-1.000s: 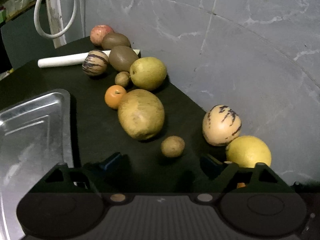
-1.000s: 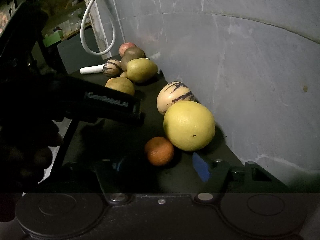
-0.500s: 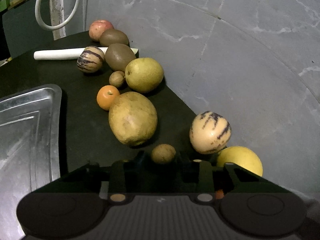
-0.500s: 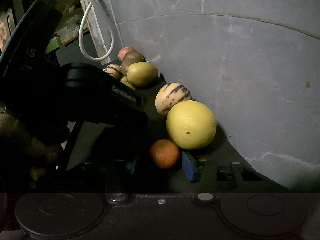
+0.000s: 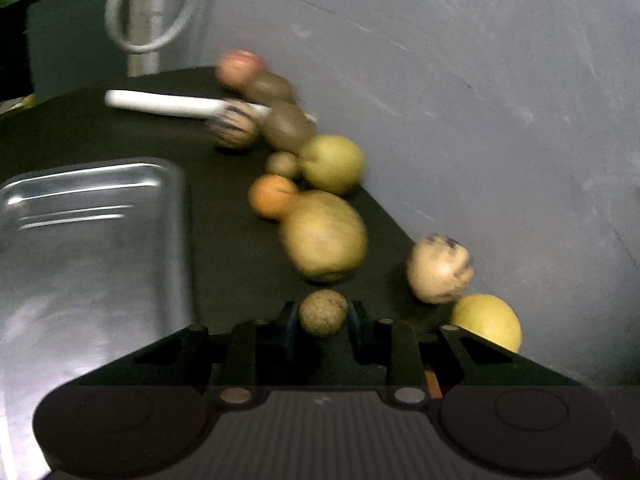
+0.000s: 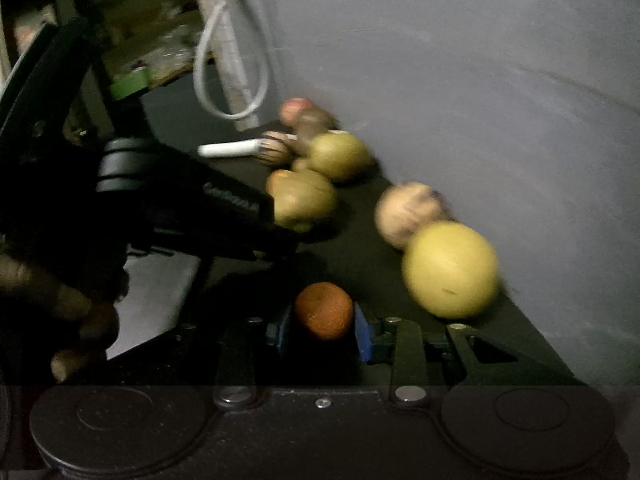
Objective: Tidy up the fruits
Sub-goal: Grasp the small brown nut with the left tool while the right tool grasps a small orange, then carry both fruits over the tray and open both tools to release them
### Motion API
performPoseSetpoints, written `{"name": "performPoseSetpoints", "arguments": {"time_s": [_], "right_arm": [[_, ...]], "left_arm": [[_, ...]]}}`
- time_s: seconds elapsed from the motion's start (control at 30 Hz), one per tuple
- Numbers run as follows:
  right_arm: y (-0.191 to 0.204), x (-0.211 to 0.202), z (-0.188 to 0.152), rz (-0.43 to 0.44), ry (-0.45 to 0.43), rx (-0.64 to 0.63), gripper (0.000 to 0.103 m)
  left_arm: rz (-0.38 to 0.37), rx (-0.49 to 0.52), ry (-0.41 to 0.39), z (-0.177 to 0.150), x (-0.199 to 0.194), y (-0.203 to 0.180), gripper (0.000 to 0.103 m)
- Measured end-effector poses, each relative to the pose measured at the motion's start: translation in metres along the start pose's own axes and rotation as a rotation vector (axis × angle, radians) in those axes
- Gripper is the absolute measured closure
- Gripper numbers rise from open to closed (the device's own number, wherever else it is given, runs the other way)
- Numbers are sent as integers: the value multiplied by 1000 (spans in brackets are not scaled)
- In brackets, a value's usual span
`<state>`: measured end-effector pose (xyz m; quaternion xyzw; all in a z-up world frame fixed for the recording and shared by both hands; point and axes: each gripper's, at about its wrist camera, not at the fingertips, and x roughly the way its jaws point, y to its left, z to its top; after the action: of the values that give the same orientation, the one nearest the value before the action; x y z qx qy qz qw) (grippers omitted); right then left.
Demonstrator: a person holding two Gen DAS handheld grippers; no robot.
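Note:
My left gripper [image 5: 323, 316] is shut on a small round brown fruit [image 5: 323, 313], held just above the black table. My right gripper [image 6: 322, 322] is shut on a small orange [image 6: 325, 310]. A row of fruit lies along the grey wall: a big tan pear-like fruit [image 5: 324, 236], an orange [image 5: 272, 196], a green pear [image 5: 332, 164], a striped melon [image 5: 440, 268] and a yellow citrus [image 5: 486, 322]. The yellow citrus [image 6: 450, 270] sits right of my right gripper. The left gripper's body [image 6: 160, 208] fills the left of the right wrist view.
A metal tray [image 5: 88, 240] lies on the left of the table. At the far end are a striped fruit [image 5: 234, 128], brown kiwis [image 5: 288, 126], a red apple [image 5: 238, 66], a white tube [image 5: 160, 103] and a hanging white cable [image 5: 148, 12]. The wall bounds the right side.
Both grippers have closed: the left onto the small brown fruit, the right onto the small orange. Both views are now blurred and shifted, showing the grippers moving with their fruit.

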<state>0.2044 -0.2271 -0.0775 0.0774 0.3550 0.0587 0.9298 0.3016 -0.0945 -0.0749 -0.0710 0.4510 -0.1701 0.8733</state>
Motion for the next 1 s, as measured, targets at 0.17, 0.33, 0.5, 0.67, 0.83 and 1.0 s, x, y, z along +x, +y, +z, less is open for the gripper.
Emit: {"name": "performPoseSetpoints", "arguments": {"time_s": [0.17, 0.33, 0.5, 0.67, 0.83, 1.0], "right_arm": [[35, 22, 29, 106, -9, -94, 68], [74, 64, 66, 205, 8, -176, 68], [112, 110, 86, 259, 26, -259, 68], [141, 145, 90, 288, 50, -333, 68], [157, 159, 86, 291, 76, -387, 68], [162, 162, 82, 288, 85, -387, 68]], "left_arm": [[102, -112, -77, 10, -28, 56, 74], [208, -212, -134, 29, -38, 119, 74], [269, -271, -168, 42, -33, 169, 74], [302, -293, -185, 48, -22, 192, 74], [307, -294, -173, 48, -10, 201, 74], [304, -286, -159, 44, -10, 203, 73]]}}
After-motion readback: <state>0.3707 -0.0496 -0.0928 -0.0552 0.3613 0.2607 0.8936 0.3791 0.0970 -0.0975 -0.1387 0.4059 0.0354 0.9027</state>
